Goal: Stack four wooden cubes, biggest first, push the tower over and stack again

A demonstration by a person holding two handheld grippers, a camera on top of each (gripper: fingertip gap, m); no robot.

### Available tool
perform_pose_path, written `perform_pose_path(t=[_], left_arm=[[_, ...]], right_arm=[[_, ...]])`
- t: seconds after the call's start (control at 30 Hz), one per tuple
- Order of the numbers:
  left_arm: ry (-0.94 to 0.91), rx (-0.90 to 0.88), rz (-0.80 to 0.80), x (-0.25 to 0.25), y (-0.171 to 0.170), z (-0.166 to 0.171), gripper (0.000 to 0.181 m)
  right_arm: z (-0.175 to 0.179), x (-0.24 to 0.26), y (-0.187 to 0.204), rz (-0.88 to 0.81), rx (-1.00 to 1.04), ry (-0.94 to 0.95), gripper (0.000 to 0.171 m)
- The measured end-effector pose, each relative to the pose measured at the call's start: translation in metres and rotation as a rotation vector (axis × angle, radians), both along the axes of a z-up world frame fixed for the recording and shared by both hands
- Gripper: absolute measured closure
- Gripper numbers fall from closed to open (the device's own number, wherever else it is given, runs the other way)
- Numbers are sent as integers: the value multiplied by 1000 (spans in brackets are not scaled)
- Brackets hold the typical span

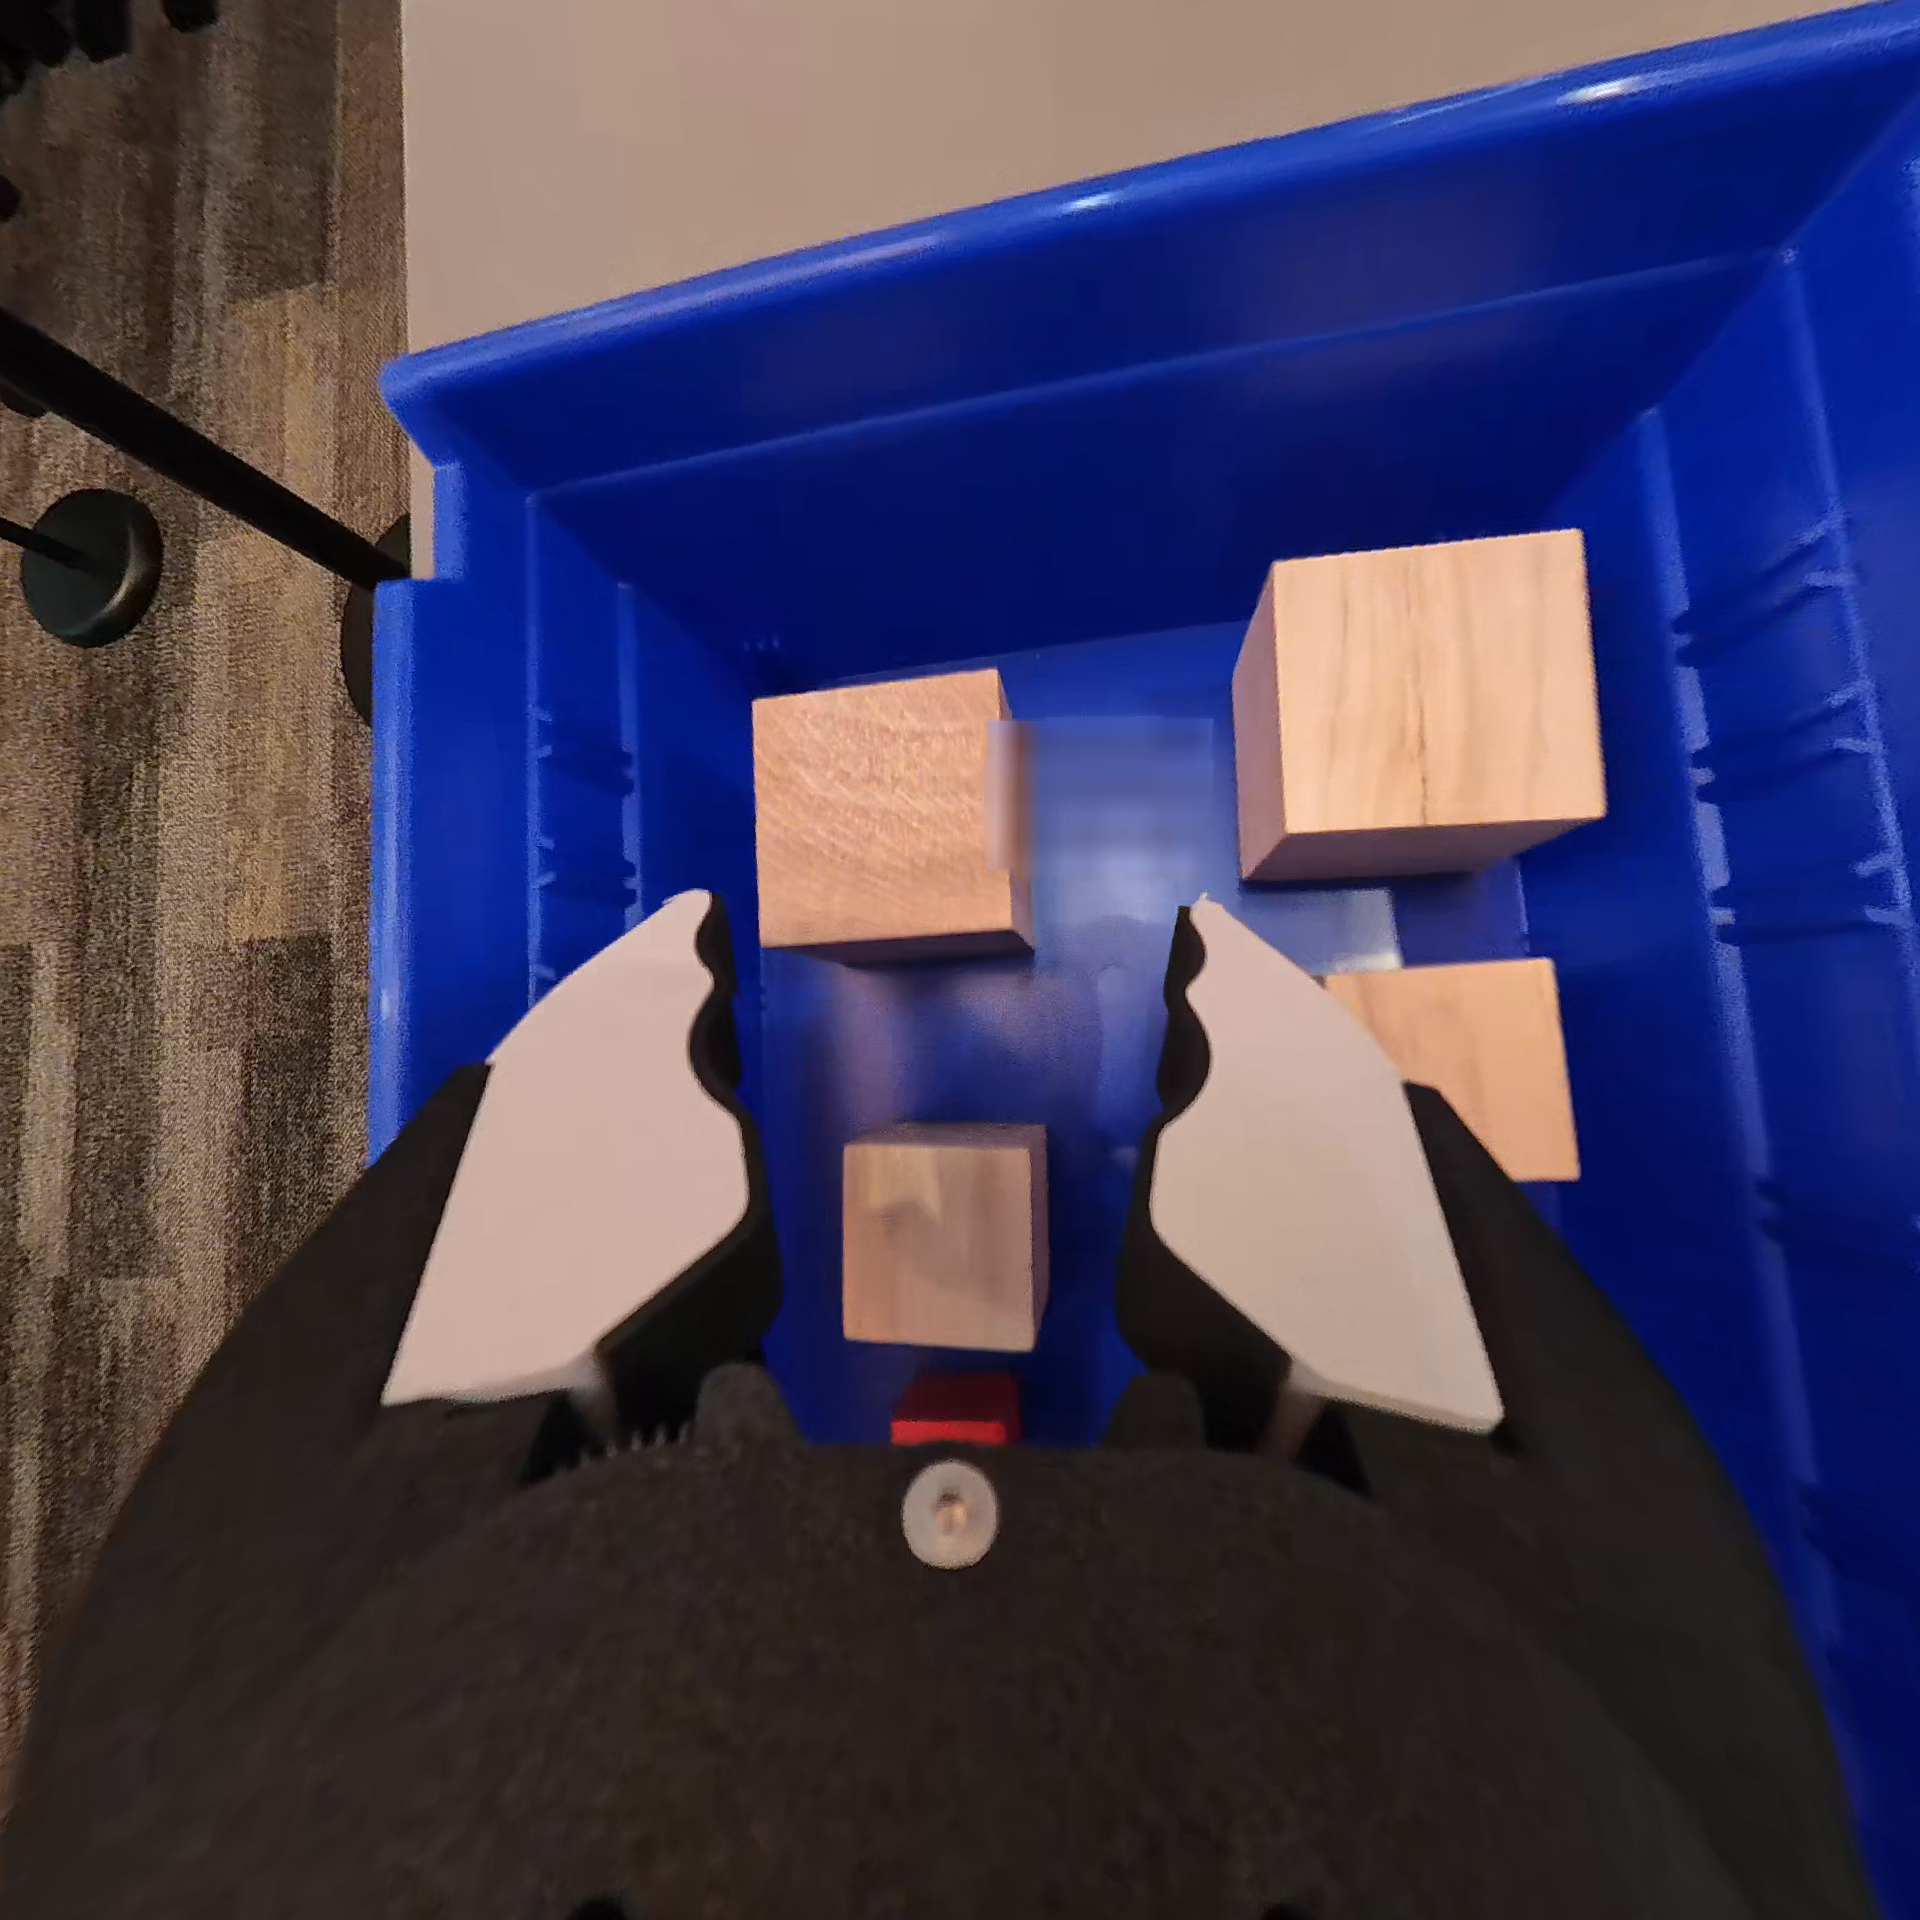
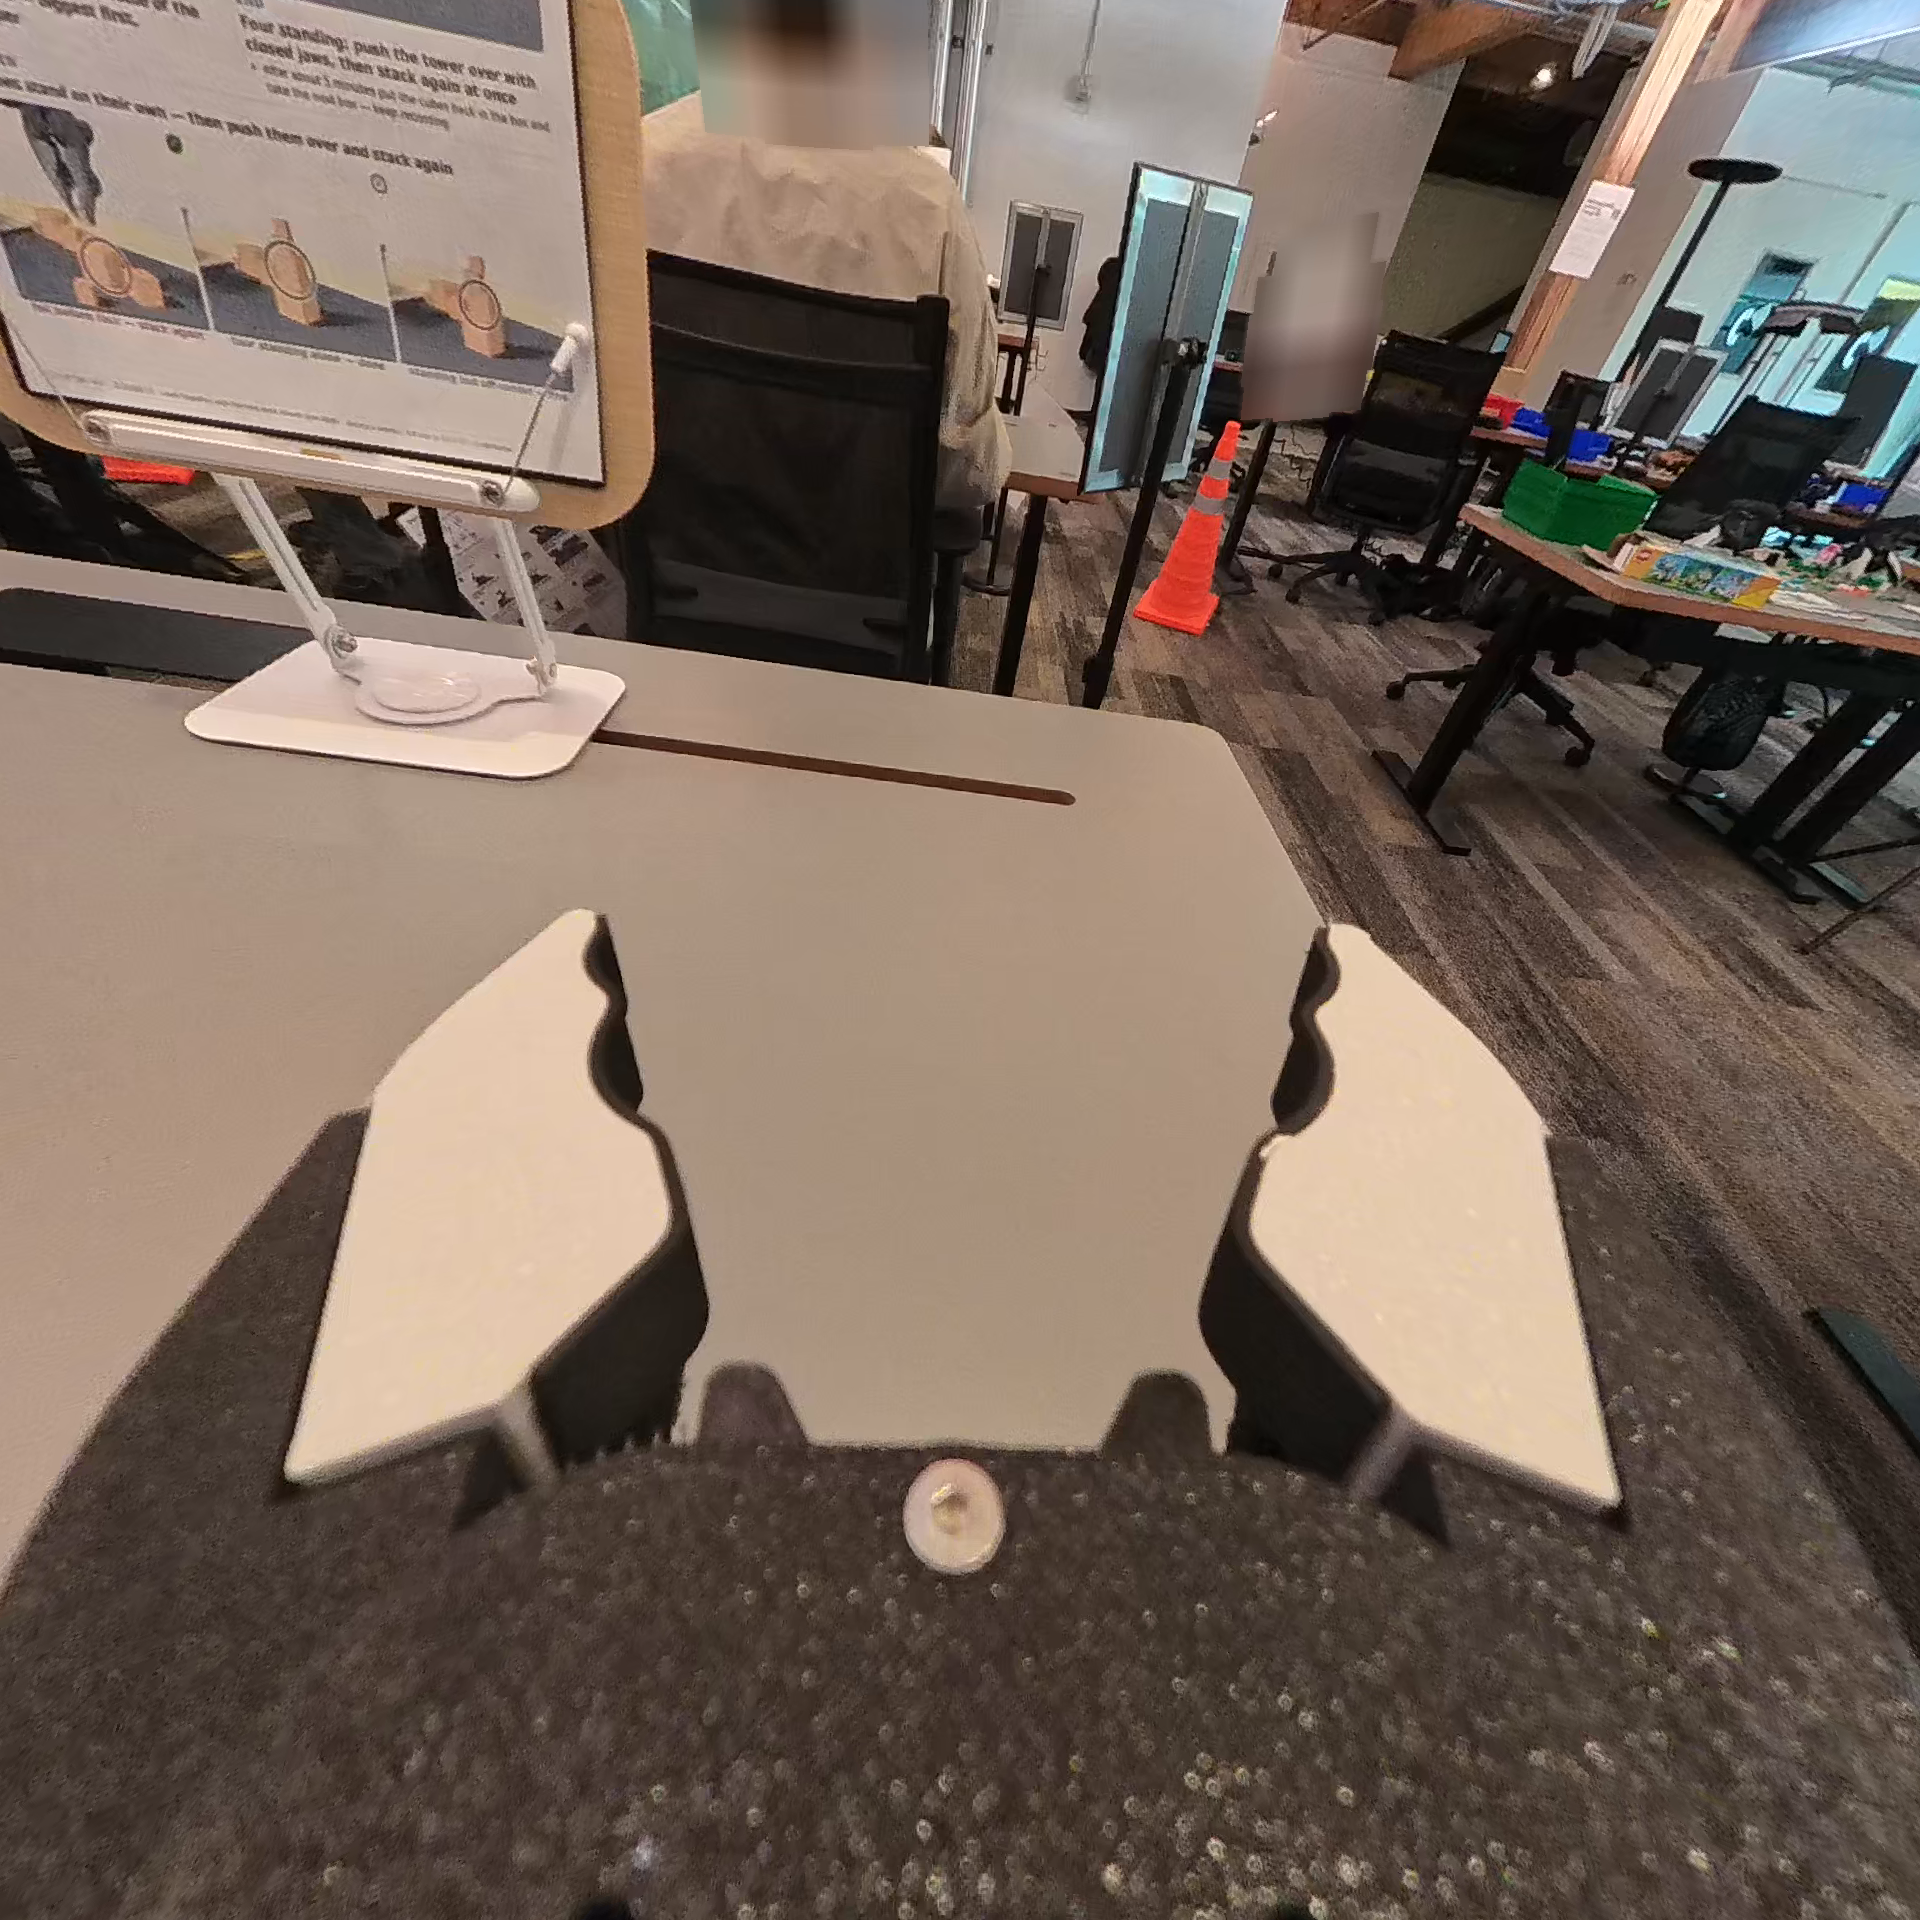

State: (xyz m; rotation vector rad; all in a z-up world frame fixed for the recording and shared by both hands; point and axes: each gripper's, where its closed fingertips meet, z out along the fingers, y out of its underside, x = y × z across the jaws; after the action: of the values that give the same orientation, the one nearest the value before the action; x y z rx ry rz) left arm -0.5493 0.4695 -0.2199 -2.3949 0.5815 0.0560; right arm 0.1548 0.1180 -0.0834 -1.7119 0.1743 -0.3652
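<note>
A: Four wooden cubes [image 1: 1418,701] lie apart in the blue bin [image 1: 1039,343], none stacked.
B: Left gripper [image 1: 951,920] gapes empty above them; right gripper [image 2: 961,930] spread wide, empty, over the table [image 2: 883,987].

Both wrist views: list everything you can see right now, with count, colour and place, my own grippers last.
wooden cubes: four, pale wood, loose on the bin floor, none stacked
bin: one, blue, under the left gripper
red piece: one, bin's near end; kind unclear
table: one, grey, bare under the right gripper
instruction sheet stand: one, white, table's far left
traffic cone: one, orange, floor beyond
left gripper: fingers open, above the bin
right gripper: fingers open, empty
</note>
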Motion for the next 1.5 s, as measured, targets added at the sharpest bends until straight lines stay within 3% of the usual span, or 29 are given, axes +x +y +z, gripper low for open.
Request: perform_pose_path(t=[0.5, 0.97, 1.5], left_arm=[[5, -102, 73, -11, 21, -28, 95], [-18, -211, 96, -12, 27, -46, 113], [-102, -143, 14, -2, 11, 14, 118]], right_arm=[[-6, 5, 5, 0, -15, 4, 51], [1, 6, -1, -5, -4, -7, 52], [6, -2, -18, 20, 48, 7, 54]])
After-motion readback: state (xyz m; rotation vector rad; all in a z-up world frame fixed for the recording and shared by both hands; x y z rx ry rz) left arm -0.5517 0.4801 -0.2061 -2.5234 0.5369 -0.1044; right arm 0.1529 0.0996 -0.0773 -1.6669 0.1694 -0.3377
